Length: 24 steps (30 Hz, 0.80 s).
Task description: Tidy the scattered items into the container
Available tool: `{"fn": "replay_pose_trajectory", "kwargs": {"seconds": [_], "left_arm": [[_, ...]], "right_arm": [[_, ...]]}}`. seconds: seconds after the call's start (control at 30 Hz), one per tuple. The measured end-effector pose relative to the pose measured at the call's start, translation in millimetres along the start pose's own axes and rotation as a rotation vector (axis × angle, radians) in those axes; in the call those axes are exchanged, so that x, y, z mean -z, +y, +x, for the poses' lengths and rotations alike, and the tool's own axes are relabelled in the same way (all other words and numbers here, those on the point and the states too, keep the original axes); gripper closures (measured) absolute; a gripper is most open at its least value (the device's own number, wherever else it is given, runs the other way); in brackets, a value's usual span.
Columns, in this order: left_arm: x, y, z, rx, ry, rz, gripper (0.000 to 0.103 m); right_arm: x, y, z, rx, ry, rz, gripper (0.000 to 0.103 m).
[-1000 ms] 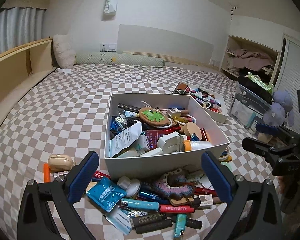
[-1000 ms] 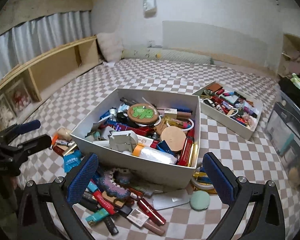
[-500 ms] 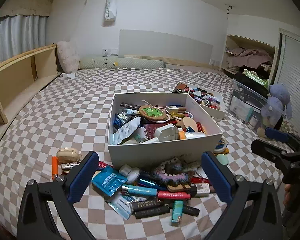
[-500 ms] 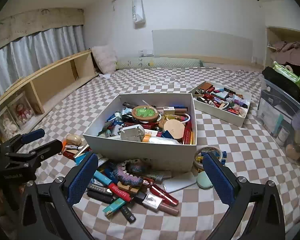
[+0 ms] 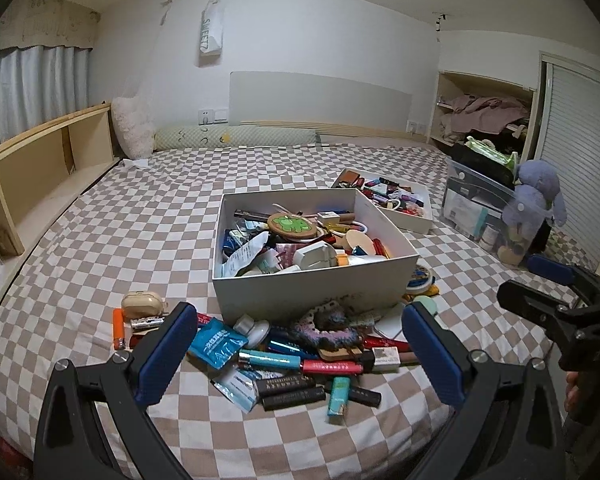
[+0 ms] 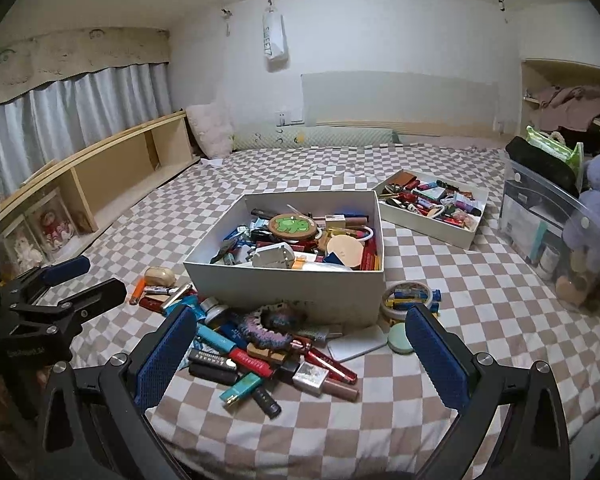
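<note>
Checkered brown-and-white bedspread, soft under the heaped small-item clutter.
My left gripper and right gripper gape wide, empty; the near overfull white cardboard box could spill additions.

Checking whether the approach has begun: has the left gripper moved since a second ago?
Yes. The left gripper has backed away: the white box now looks smaller and farther.

Black gripper, blue finger pads

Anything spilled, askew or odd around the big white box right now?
Yes. A heap of small items, tubes, lipsticks and sachets, lies scattered on the checkered bedspread against the white box front wall. A tape roll sits outside its right corner. Nothing looks damaged.
</note>
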<state>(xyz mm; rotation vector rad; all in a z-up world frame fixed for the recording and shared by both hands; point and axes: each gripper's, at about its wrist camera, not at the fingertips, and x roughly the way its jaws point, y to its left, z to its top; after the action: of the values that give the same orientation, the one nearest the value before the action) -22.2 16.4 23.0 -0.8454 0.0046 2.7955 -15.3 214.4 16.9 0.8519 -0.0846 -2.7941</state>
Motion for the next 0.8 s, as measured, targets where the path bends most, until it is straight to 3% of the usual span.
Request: {"fn": "replay_pose_trajectory", "kwargs": {"seconds": [0.8], "left_arm": [[19.5,-6.5,-30.3,-0.022,-0.017,0.012,0.001]], "right_arm": [[19.9,5.9,-26.7,0.005,-0.011,0.012,0.000]]}}
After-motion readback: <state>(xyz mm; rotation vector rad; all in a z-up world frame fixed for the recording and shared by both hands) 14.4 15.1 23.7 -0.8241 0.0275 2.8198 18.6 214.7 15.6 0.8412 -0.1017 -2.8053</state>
